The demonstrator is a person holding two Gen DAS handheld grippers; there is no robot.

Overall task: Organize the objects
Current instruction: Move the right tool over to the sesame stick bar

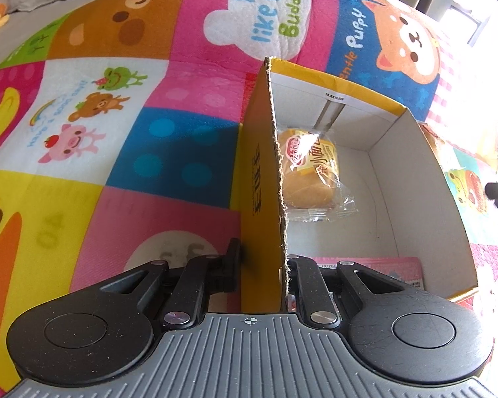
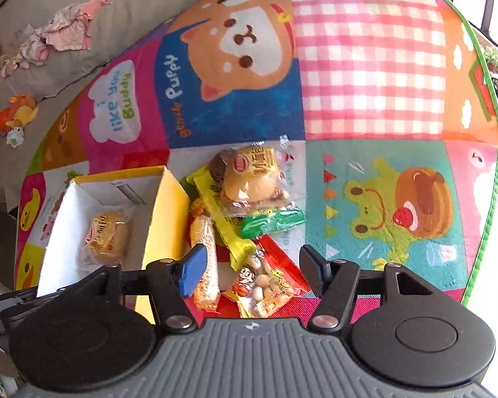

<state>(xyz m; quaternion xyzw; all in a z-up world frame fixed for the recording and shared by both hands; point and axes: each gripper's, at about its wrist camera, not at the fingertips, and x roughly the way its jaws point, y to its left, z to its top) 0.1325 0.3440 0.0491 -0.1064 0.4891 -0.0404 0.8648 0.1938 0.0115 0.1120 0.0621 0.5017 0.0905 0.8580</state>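
A: Jaws first. Left gripper is clamped on the near wall of the yellow cardboard box, one finger outside, one inside. It steadies the box. Right gripper has its jaws apart, nothing between the pads, poised over the snack pile.

B: Location of items?

A: All on the patchwork play mat. One wrapped bun lies inside the box, by the clamped wall. The pile sits just beside the box, on the side toward the mat's green-trimmed edge: a second wrapped bun, a yellow pack, a green pack, a pale puffed stick and a red peanut bag.

B: Step in hand?

A: Judged: picking the next snack. The peanut bag lies nearest the open pads; the next move calls for lowering, closing on it, then carrying it over the box wall.

B: Legible text?

A: Mat reads "i like you Buddy" and "gentle Puppy". Wrappers bear Chinese characters, too blurred to read.
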